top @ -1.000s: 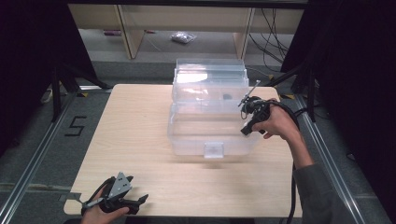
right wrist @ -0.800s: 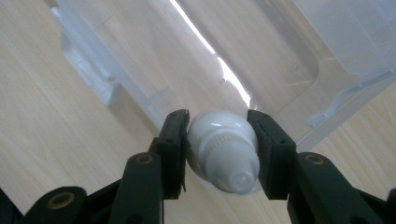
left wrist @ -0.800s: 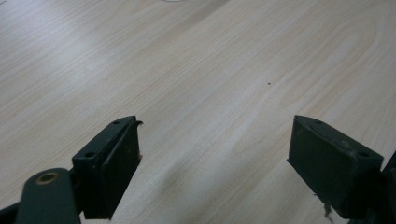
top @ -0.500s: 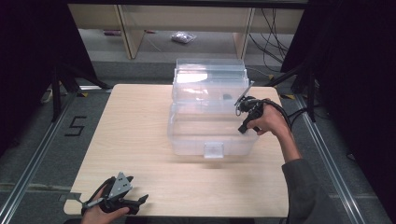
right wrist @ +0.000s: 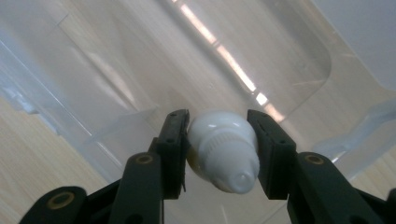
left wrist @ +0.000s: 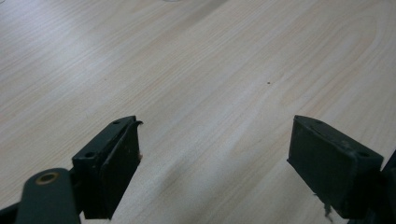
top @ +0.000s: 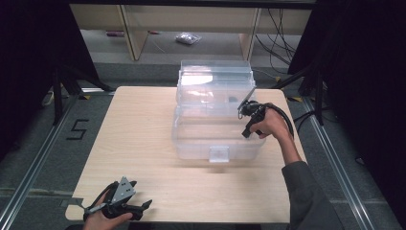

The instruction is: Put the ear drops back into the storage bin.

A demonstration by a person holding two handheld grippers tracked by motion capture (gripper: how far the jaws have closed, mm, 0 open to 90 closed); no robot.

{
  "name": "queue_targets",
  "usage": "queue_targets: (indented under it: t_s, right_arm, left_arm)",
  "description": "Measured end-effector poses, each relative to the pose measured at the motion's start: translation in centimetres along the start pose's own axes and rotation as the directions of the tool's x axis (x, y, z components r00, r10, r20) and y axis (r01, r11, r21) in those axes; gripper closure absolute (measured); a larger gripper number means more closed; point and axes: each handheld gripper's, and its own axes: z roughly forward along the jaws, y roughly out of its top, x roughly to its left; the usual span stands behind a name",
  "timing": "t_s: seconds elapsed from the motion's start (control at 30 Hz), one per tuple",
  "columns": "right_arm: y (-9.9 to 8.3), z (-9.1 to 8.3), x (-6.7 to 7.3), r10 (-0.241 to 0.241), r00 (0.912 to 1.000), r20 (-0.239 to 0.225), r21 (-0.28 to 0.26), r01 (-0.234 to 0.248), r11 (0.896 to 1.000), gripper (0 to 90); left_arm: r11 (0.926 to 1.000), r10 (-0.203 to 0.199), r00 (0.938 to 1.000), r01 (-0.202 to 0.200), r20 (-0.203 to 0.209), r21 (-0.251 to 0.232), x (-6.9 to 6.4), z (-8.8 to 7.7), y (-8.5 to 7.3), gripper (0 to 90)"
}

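Since a second ago the right gripper (top: 245, 111) has shifted a little toward the middle of the clear plastic box (top: 215, 125), while the left gripper (top: 125, 203) has stayed where it was at the near left corner of the wooden table (top: 139, 129). From above, the right hand (top: 268, 125) holds its gripper over the right side of the open box, just inside the box's right wall. The box sits on the far half of the table, its lid (top: 215, 79) standing up at the back and a latch tab (top: 219, 153) on its near wall. Along the right gripper's own jaws, a small white rounded object (right wrist: 224, 151), ribbed around its middle and narrowing to a blunt tip, is clamped between the two black pads (right wrist: 173, 154), one pad touching each side of it. Behind it lies the clear floor of the box, with the table's wood grain showing through. What the white object is cannot be told. Held in the left hand (top: 103, 218), the left gripper rests low near the table's front edge, well apart from the box. Its own view shows its jaws spread wide with nothing between them, just bare wood beneath.
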Motion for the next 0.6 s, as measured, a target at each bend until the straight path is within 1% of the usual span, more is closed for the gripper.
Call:
queue_targets:
  t_s: [0.03,0.07,0.1,0.13,0.17,0.2,0.23,0.27,0.3,0.33,0.37,0.47,0.5,0.53,0.6]
  right_arm:
    - [0.0,0.2,0.1,0.011,0.9999,-0.003,0.001,-0.011,1.000,60.2]
    - [-0.1,0.4,-0.1,0.007,0.9999,-0.008,0.004,-0.007,1.000,60.2]
    - [-0.1,0.6,-0.1,0.014,0.9999,-0.006,0.012,-0.014,1.000,60.2]
    - [-0.2,0.9,-0.2,0.006,1.0000,-0.008,0.004,-0.006,1.000,60.2]
    - [-0.2,1.1,-0.2,0.015,0.9999,-0.006,0.015,-0.015,1.000,60.2]
    - [-0.3,1.3,-0.4,0.005,0.9999,-0.014,0.004,-0.005,1.000,60.2]
    - [-0.4,1.4,-0.4,0.016,0.9997,-0.019,0.004,-0.016,1.000,60.2]
    - [-0.4,1.4,-0.4,0.016,0.9997,-0.019,0.004,-0.016,1.000,60.2]
    - [-0.4,1.5,-0.4,0.018,0.9997,-0.018,-0.001,-0.018,1.000,60.1]
    - [-0.5,1.6,-0.4,0.011,0.9998,-0.014,0.006,-0.011,1.000,60.1]
    - [-0.5,1.7,-0.4,0.014,0.9998,-0.011,0.006,-0.014,1.000,60.1]
    - [-0.5,2.0,-0.4,0.031,0.9994,-0.014,0.010,-0.031,0.999,60.1]
    - [-0.5,2.1,-0.4,0.035,0.9993,-0.016,0.011,-0.035,0.999,60.1]
    - [-0.5,2.3,-0.5,0.031,0.9994,-0.017,0.014,-0.031,0.999,60.1]
    - [-0.5,2.4,-0.6,0.029,0.9994,-0.020,0.012,-0.029,1.000,60.1]
  left_arm:
    - [0.9995,0.022,0.9997,-0.022,0.005,0.021,0.1,-0.1,0.0,16.1]
    - [0.9998,0.013,0.9999,-0.013,-0.001,0.013,0.1,-0.1,0.0,16.1]
    - [0.9999,0.006,1.0000,-0.007,0.003,0.008,0.0,-0.1,0.0,16.1]
    - [0.9996,0.021,0.9998,-0.021,0.005,0.019,0.1,-0.1,0.0,16.0]
    - [0.9998,0.015,0.9999,-0.015,0.005,0.015,0.1,-0.1,0.0,16.1]
    - [0.9999,0.008,0.9999,-0.008,-0.006,0.007,0.1,0.0,0.0,16.1]
    - [0.9999,0.008,0.9999,-0.008,-0.006,0.007,0.1,0.0,0.0,16.1]
    - [0.9999,0.009,1.0000,-0.009,-0.001,0.010,0.1,0.0,0.0,16.1]
    - [1.0000,0.000,1.0000,0.000,0.002,0.007,0.0,0.1,0.0,16.1]
    - [1.0000,0.000,1.0000,0.000,0.002,0.009,0.0,0.1,0.0,16.1]
    - [1.0000,-0.001,1.0000,0.001,-0.004,0.004,0.0,0.1,0.0,16.1]
    - [1.0000,-0.002,1.0000,0.002,-0.004,0.004,0.0,0.1,0.0,16.1]
    - [0.9999,0.009,1.0000,-0.009,0.002,0.012,0.1,0.1,0.0,16.1]
    - [0.9998,0.008,0.9999,-0.008,-0.013,0.016,0.1,0.1,0.0,16.1]
    - [0.9999,0.007,0.9999,-0.007,-0.014,0.009,0.0,0.1,0.0,16.1]
